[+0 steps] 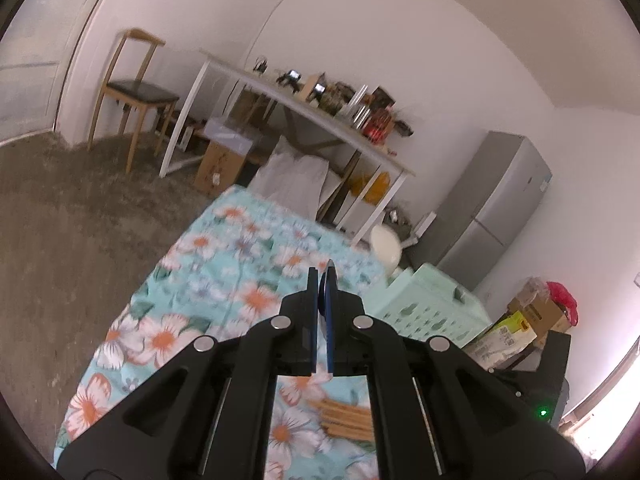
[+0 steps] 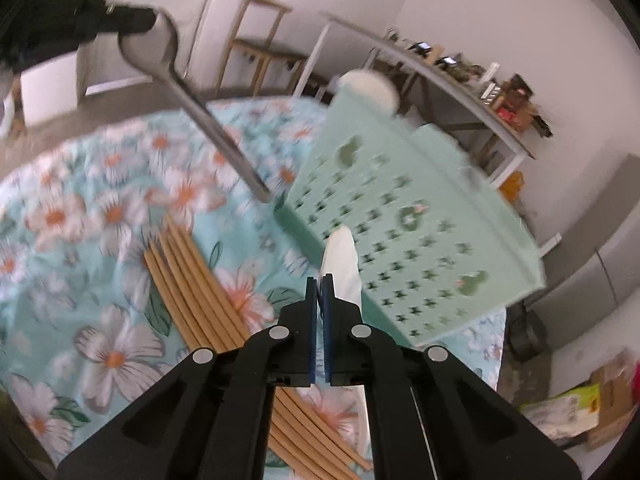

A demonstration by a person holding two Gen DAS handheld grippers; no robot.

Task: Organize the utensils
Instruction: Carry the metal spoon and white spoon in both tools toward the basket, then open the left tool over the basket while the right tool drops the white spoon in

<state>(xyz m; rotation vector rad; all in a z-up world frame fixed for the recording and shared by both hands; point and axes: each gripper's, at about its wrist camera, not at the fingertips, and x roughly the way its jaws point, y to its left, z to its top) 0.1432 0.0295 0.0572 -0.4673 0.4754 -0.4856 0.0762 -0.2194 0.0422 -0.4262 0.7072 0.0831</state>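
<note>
In the right wrist view my left gripper (image 2: pixel 150 20) hangs at the top left, shut on the bowl of a metal spoon (image 2: pixel 200 108) whose handle slants down toward the mint-green perforated basket (image 2: pixel 400 220). From its own camera the left gripper (image 1: pixel 322 276) shows its pads pressed together above the floral cloth (image 1: pixel 224 264). My right gripper (image 2: pixel 320 280) is shut on a white spoon (image 2: pixel 342 260), whose handle juts out beside the right finger. Several wooden chopsticks (image 2: pixel 192 280) lie on the cloth under it. A white rounded utensil (image 2: pixel 368 88) shows at the basket's far end.
The basket (image 1: pixel 432 304) stands at the cloth's right edge, the chopsticks (image 1: pixel 348 420) near the front. Beyond the cloth are a cluttered white table (image 1: pixel 320 120), a wooden chair (image 1: pixel 132 92), a grey fridge (image 1: pixel 492 208) and cardboard boxes (image 1: pixel 532 316) on the floor.
</note>
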